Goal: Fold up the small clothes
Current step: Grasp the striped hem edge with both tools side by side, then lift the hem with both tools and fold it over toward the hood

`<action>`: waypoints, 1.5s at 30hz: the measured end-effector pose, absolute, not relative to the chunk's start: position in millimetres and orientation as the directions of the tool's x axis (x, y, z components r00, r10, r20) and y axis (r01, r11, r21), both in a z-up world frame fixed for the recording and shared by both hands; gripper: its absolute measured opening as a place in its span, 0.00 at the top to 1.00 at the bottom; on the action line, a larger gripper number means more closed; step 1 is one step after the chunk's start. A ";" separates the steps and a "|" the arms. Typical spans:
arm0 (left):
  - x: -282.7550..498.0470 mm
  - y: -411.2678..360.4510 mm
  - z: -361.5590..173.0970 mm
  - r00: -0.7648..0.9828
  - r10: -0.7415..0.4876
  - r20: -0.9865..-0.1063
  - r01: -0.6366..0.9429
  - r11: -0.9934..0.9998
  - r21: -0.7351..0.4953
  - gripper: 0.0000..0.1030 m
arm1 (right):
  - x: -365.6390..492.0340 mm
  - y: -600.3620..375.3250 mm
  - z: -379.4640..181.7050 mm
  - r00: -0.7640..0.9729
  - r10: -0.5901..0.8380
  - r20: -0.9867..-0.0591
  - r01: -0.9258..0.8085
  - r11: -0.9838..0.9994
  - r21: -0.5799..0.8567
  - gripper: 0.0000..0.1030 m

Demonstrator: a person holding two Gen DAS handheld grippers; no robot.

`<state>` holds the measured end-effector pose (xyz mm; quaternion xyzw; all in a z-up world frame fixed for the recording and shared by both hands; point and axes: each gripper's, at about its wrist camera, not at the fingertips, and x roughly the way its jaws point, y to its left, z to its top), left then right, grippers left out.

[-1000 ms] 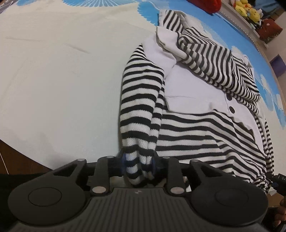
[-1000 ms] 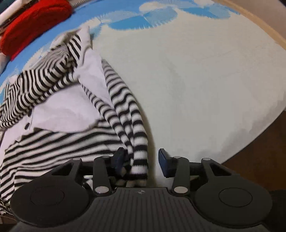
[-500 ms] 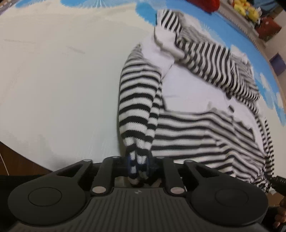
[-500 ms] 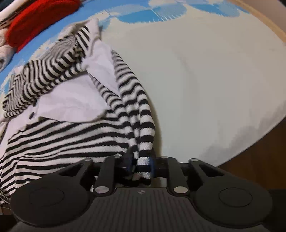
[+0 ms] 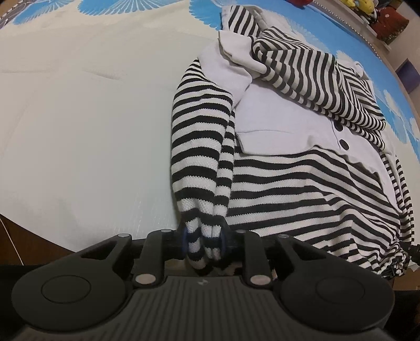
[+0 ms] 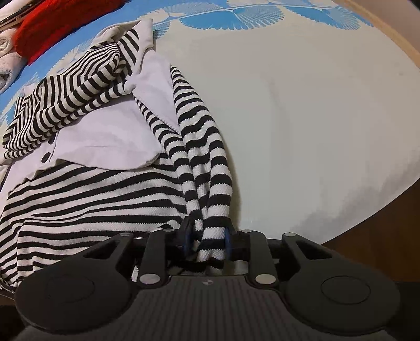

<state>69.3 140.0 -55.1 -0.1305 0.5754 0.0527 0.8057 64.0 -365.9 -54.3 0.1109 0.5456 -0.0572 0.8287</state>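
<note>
Right wrist view: the right gripper, gaping a second ago, has just closed, now pinching the striped garment; the left gripper clamps its other edge, a red cloth beyond.

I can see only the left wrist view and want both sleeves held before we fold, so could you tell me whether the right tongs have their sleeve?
Observer: Yes. The right tongs have just been closing, and they now pinch the end of the striped sleeve between them.
Operator: Thank you. Is anything lying on the outer side of that sleeve?
Observer: No, only bare cream sheet lies there, out to its curved edge.
</note>
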 end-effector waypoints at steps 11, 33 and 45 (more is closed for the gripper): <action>68.9 137.7 -55.2 0.340 -0.065 -0.938 -0.222 0.964 -0.148 0.84 | 64.0 -364.6 -53.4 0.407 0.028 -0.913 0.197 0.973 0.118 0.85; 16.7 148.1 49.4 0.590 -0.163 -0.791 -0.128 0.948 -0.291 0.95 | 19.9 -387.6 53.8 0.713 0.165 -0.681 0.102 0.937 0.334 0.93; -18.0 154.6 80.2 0.540 -0.299 -0.787 -0.037 0.926 -0.377 0.95 | -40.7 -417.3 109.1 0.731 0.218 -0.646 0.139 0.880 0.454 0.93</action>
